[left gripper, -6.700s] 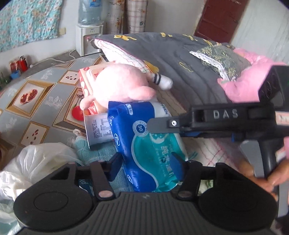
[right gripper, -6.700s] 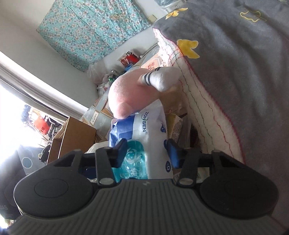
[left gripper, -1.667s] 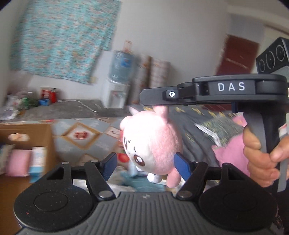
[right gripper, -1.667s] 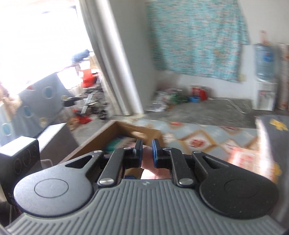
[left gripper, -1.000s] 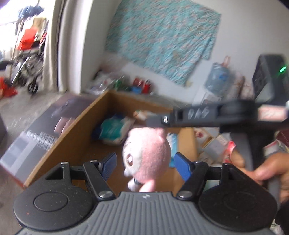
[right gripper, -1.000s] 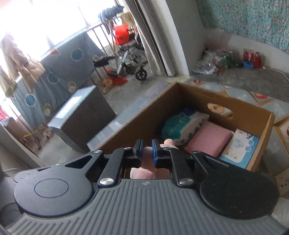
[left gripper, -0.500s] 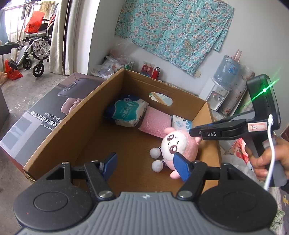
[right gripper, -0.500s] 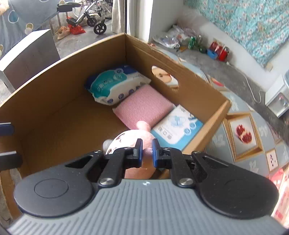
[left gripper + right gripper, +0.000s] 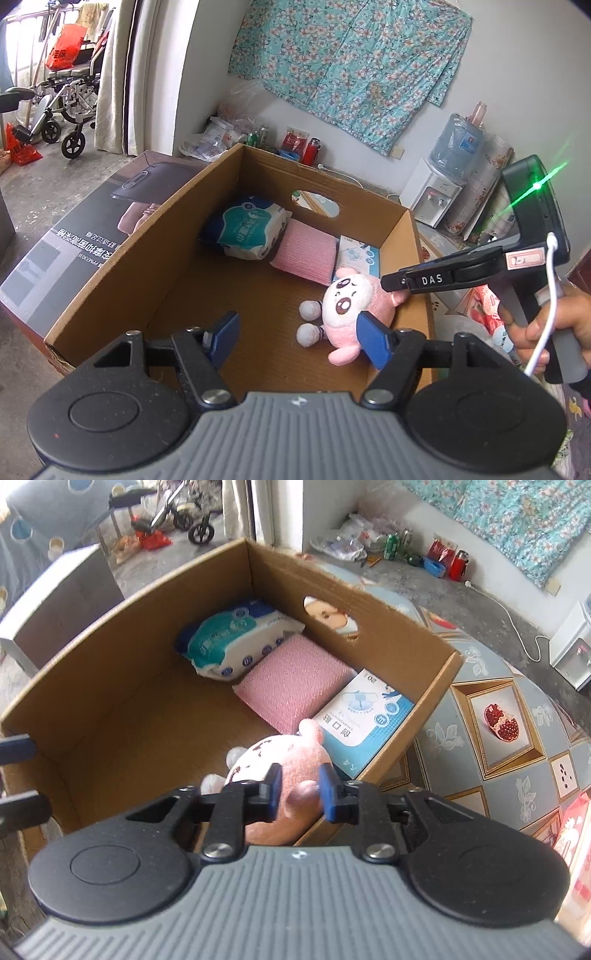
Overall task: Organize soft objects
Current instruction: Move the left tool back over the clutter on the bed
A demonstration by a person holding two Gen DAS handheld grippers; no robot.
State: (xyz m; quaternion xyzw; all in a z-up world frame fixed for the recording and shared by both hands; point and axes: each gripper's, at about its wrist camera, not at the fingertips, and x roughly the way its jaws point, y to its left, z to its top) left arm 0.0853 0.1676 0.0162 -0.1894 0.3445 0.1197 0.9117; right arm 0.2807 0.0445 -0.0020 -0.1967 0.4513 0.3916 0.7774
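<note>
Pink plush toy (image 9: pixel 351 306) lying on the floor of the cardboard box (image 9: pixel 147 236), near its right wall, just in front of the pink pad (image 9: pixel 306 253). Right gripper (image 9: pixel 299 788) just opened, fingers apart over the toy's ear, no longer pinching. Left gripper (image 9: pixel 299 336) held wide open above the box, empty.

Domestic living room: floral cloth (image 9: pixel 347 70) hung on the wall, water dispenser (image 9: pixel 432 197) in the corner, patterned floor tiles (image 9: pixel 506 716), curtain (image 9: pixel 110 74) at a doorway, wheelchair (image 9: pixel 62 107) outside
</note>
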